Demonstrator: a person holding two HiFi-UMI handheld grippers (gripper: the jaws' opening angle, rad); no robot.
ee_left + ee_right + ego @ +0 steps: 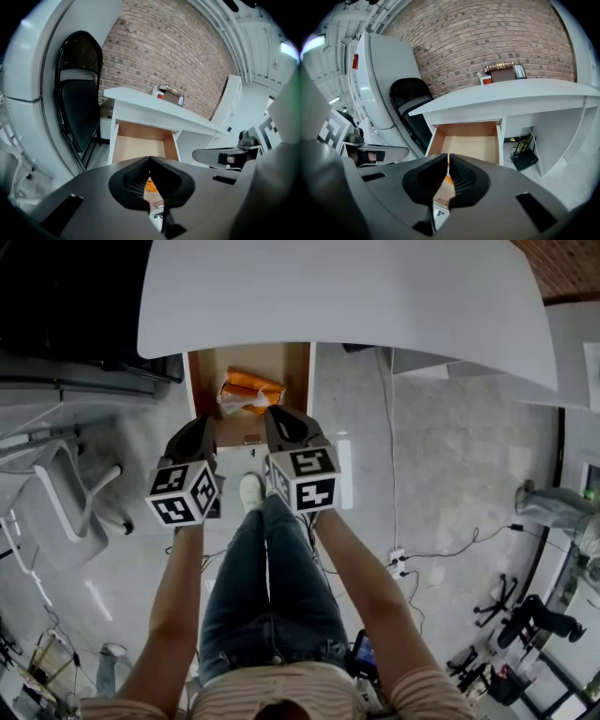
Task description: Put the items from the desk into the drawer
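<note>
A wooden drawer (202,371) stands pulled out under the white desk (337,287). Orange packets (251,392) lie inside it. My left gripper (200,427) hangs just in front of the drawer's near left corner, jaws shut and empty. My right gripper (274,414) reaches over the drawer's near edge close to the packets, jaws also shut on nothing. In the left gripper view the shut tips (150,160) point at the drawer (140,145). The right gripper view shows the closed tips (448,157) before the drawer (471,143). A brown box (501,71) and small items sit on the desk's far edge.
A black folding chair (77,108) stands left of the desk against the brick wall. A white chair (56,502) is at my left. A black router (525,157) sits under the desk at right. Cables and a socket (398,559) lie on the floor. My shoe (250,491) is below the drawer.
</note>
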